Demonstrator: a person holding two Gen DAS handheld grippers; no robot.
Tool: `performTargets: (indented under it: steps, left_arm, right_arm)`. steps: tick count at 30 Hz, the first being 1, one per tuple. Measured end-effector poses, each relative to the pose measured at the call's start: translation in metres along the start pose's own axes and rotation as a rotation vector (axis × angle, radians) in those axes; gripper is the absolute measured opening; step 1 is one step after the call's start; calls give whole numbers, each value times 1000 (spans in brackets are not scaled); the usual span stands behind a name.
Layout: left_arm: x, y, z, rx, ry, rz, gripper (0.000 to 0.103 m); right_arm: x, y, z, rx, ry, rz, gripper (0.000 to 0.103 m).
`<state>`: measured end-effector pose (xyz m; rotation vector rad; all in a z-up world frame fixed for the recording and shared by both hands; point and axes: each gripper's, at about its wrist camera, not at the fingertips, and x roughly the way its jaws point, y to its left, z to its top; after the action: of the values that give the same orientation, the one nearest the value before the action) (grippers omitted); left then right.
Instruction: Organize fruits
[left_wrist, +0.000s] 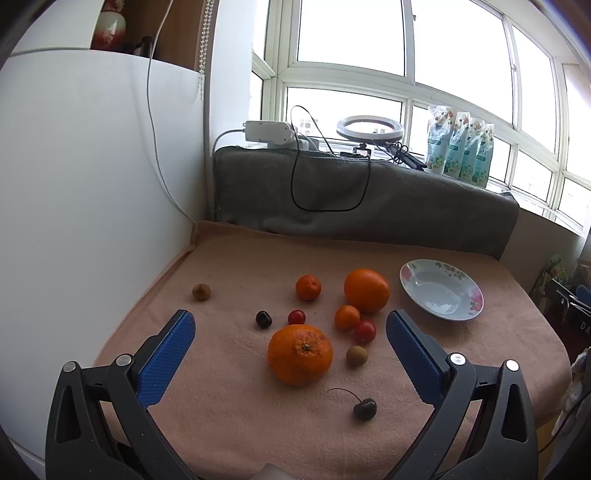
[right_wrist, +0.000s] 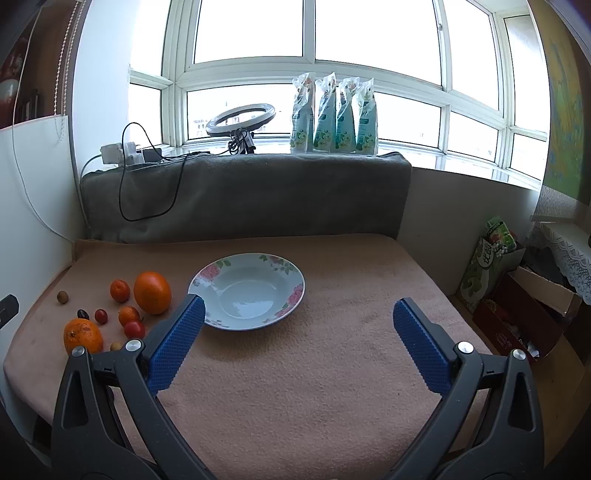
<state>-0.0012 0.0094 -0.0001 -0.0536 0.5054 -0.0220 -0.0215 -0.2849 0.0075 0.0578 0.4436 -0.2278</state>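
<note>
Both hand-held grippers hang wide apart and empty above the tabletop (left_wrist: 229, 424); we judge no fruit is sorted yet.

From the left wrist, our left hand-held gripper (left_wrist: 290, 322) frames the fruit pile: a big orange (left_wrist: 300, 354) nearest, a second orange (left_wrist: 366, 290) by the empty plate (left_wrist: 476, 297), small tangerines, two cherry tomatoes, a stemmed cherry (left_wrist: 365, 408). From the right wrist, our right hand-held gripper (right_wrist: 298, 307) faces the plate (right_wrist: 295, 291), fruit well off to its left. Next, we think, the left should drop over the near orange, close gently around it, and carry it across to the plate.
</note>
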Motion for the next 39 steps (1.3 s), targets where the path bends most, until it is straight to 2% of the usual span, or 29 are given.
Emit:
performTargets:
  steps: [39]
  left_arm:
    - [-2,-2,1,-6,-4,-4,103]
  right_arm:
    - [0,4,0,-6,-1,2,103]
